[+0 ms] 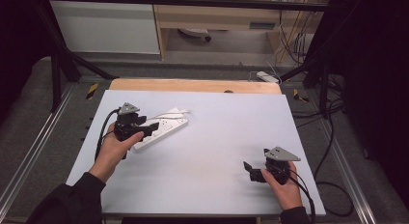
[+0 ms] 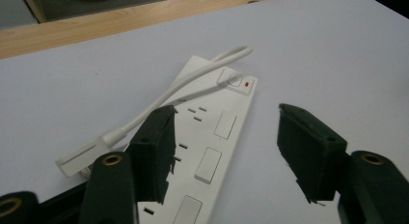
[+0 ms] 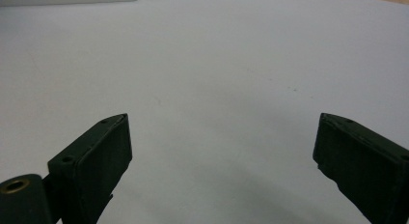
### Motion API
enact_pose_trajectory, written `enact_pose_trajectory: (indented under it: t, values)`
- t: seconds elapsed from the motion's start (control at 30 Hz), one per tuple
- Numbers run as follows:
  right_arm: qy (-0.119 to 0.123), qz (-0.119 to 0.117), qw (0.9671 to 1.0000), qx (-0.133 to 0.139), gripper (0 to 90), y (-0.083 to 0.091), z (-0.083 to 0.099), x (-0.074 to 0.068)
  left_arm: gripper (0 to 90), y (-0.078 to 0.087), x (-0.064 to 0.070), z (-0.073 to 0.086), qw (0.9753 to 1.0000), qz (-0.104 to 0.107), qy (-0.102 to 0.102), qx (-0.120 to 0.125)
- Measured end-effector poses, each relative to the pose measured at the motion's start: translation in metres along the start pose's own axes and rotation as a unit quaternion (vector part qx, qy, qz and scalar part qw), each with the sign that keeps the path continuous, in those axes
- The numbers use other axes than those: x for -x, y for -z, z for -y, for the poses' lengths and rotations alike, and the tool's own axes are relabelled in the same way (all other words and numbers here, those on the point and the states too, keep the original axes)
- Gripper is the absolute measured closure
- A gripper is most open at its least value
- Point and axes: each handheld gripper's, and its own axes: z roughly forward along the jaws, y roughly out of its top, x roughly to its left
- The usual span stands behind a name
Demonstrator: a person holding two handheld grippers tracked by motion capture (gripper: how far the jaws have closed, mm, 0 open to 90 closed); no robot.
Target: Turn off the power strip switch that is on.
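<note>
- Power strip (image 1: pixel 161 129), white, is lying flat on the desk (image 1: pixel 217 137), toward the left edge and nearer the far edge than the near one, with its length running slantwise.
- Its short white cable (image 2: pixel 188 84) is looping back over the strip's top, and the flat white plug (image 2: pixel 82 159) at the cable's end is resting just beside the strip's long side, as the left gripper view is showing.
- Left tool (image 1: pixel 141 131) is hovering over the near end of the strip; in its own view (image 2: pixel 224 156) the jaws are standing wide apart, one jaw over the strip's socket face and the other over bare desk beyond the strip's far side, gripping nothing.
- Whether the jaw over the strip is touching it, I cannot tell.
- Right tool (image 1: pixel 252 172) is sitting well apart from the strip, near the right end of the desk's near edge.
- Its own view (image 3: pixel 222 161) is showing both jaws spread wide with bare desk between them, holding nothing.
- Hands are wrapping each tool from behind, dark sleeves coming in from the near edge.
</note>
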Motion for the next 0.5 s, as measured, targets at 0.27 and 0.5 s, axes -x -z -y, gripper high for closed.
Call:
enact_pose_trajectory:
  t: [0.27,0.5]
  values:
    - [-0.001,-0.001,1.0000,-0.001,6.8,0.000,0.000,0.000,55.8,-0.007,-0.001,0.002,0.9999,0.003,-0.009,-0.007]
    - [-0.001,-0.002,1.0000,-0.001,6.7,0.000,0.000,0.000,66.8,-0.011,0.000,0.002,0.9999,0.008,-0.010,-0.008]
